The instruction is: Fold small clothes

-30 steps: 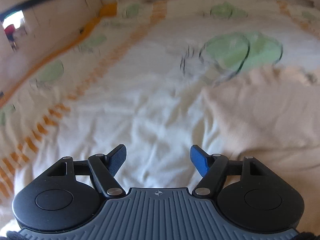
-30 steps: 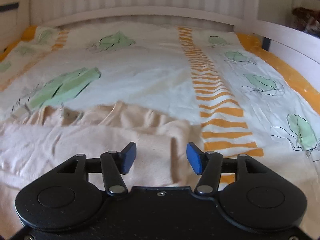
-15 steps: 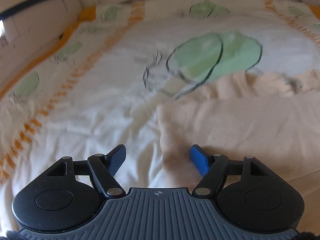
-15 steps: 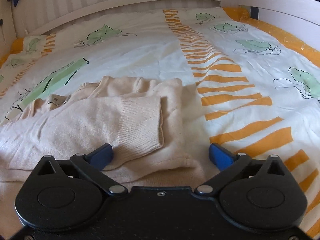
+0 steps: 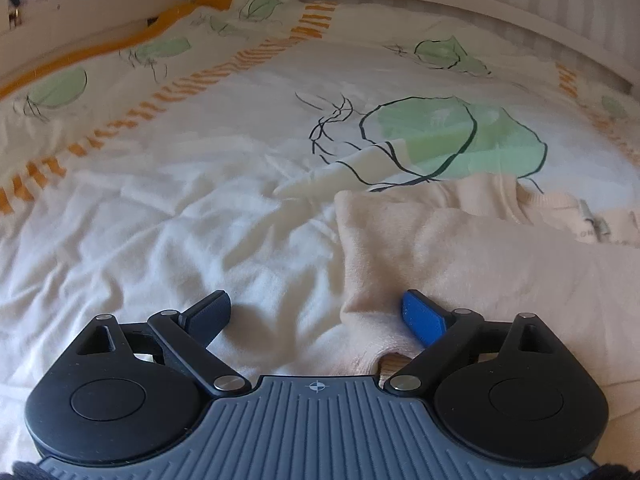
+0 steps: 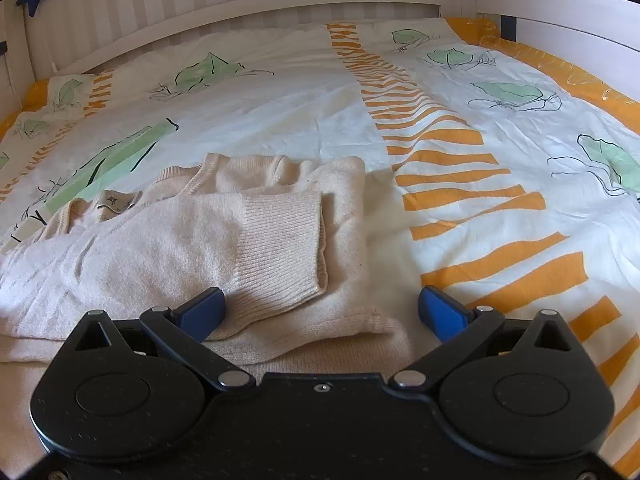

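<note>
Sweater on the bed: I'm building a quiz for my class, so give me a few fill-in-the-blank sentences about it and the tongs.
1. The sweater lies on a bedspread printed with green leaves and ____ stripes.
2. One sleeve is folded across the body, ending in a ribbed ____.
3. Both the left tongs and the right tongs are ____, gripping nothing.

Missing words: orange; cuff; open

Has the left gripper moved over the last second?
Yes. The left gripper has shifted right: against the bedsheet's green leaf print, its open jaws now straddle the beige sweater's left edge.
</note>
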The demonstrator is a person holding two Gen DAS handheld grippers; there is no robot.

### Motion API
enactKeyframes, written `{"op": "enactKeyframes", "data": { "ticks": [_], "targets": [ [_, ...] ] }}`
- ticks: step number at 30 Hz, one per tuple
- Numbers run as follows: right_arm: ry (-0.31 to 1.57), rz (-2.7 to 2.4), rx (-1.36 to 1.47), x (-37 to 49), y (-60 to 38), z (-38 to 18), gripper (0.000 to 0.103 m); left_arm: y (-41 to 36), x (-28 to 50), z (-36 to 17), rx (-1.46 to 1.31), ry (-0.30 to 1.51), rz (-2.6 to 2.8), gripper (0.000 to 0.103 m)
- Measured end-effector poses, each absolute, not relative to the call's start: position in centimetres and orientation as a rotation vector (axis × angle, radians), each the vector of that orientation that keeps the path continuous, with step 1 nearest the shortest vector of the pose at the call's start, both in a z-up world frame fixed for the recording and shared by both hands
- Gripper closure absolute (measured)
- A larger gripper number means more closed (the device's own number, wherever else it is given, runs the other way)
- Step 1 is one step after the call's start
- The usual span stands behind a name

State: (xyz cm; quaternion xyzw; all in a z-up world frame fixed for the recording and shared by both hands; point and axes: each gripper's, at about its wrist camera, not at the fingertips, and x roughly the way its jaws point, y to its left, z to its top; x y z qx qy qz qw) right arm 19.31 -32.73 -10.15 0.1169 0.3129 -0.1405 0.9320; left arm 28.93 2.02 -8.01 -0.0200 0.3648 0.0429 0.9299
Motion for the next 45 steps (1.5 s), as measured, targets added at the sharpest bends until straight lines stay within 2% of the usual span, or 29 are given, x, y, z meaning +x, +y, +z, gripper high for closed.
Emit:
{"op": "enactKeyframes", "data": {
  "ticks": [6,10,20,28,31,38,40,42,45],
  "targets": [
    [0.637,-0.265,0.273,19.0,-33.3,-10.0,0.0,2.5,29.9,-6.7,-0.042,0.83,0.071,0.013],
    [0.668,-0.252,0.266,18.6,-33.6,-9.4,0.001,2.4,28.4,-4.9,0.009,0.815,0.133,0.015],
    [0.739,-0.35,0.109,13.5,-32.7,-5.3,0.001,3.1,20.7,0.1,0.16,0.746,0.102,0.014],
    [0.751,-0.291,0.05,6.7,-30.5,-2.9,0.001,4.5,15.1,1.4,0.1,0.768,0.024,0.014],
    [0.78,-0.285,0.046,4.4,-29.8,-2.3,0.009,4.6,13.3,1.1,0.122,0.781,-0.002,0.014],
    [0.833,-0.219,0.141,-0.2,-29.4,-1.5,0.01,5.7,9.1,-0.1,0.108,0.836,-0.029,0.014],
    [0.86,-0.208,0.201,-1.1,-29.7,-1.7,0.013,6.5,8.4,-0.7,0.078,0.875,-0.024,0.014],
    [0.888,-0.206,0.258,-1.8,-30.0,-2.1,0.024,7.1,7.9,-1.2,0.055,0.905,-0.019,0.015],
    [0.943,-0.191,0.337,-2.3,-30.7,-3.1,0.035,7.8,7.3,-1.9,0.047,0.937,-0.018,0.015]
  ]
}}
